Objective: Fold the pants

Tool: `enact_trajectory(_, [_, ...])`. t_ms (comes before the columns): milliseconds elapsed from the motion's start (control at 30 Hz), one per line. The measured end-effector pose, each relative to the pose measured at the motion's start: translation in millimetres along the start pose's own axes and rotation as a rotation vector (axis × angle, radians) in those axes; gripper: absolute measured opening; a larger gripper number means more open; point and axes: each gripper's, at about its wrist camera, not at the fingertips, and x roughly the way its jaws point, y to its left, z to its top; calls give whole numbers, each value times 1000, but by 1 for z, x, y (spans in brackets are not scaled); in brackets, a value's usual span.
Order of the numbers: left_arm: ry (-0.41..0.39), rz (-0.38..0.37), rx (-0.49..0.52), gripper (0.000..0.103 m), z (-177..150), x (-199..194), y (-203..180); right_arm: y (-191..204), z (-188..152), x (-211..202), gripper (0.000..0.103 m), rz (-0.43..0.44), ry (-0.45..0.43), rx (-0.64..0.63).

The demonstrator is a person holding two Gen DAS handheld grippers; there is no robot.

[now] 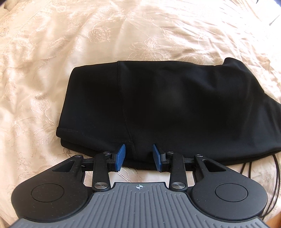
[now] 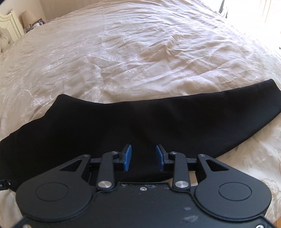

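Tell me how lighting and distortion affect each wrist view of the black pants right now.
Left wrist: even warm light, pants nearly featureless black, bedspread bowed by the fisheye. Right wrist: blown-out glare at top right, pants edge curved, no fabric detail.

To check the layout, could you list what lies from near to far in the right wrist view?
Right gripper → black pants → cream bedspread → headboard and lamp at far left.

The pants [image 2: 140, 126] run past the right-wrist view's left edge.
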Motion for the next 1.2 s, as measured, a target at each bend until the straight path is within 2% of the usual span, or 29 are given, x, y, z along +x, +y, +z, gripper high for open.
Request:
enact_trajectory(233, [-43, -28, 61, 34, 0, -22, -44, -37, 17, 5, 33, -21, -6, 21])
enact_trajectory(367, [-69, -60, 94, 34, 6, -29, -96, -63, 26, 10, 33, 5, -12, 3])
enact_trajectory(500, [-63, -91, 84, 34, 10, -30, -160, -98, 37, 18, 32, 38, -2, -25])
enact_trajectory(667, [-64, -131, 112, 34, 7, -32, -242, -170, 56, 18, 32, 43, -16, 27])
enact_trajectory(967, [-86, -180, 285, 34, 13, -27, -385, -323, 90, 16, 33, -3, -52, 107])
enact_trajectory(1100, [-71, -188, 343, 34, 19, -18, -431, -374, 106, 26, 35, -1, -35, 117])
enact_trajectory(1200, [-47, -195, 368, 34, 19, -13, -455, -401, 114, 42, 37, 13, 22, 125])
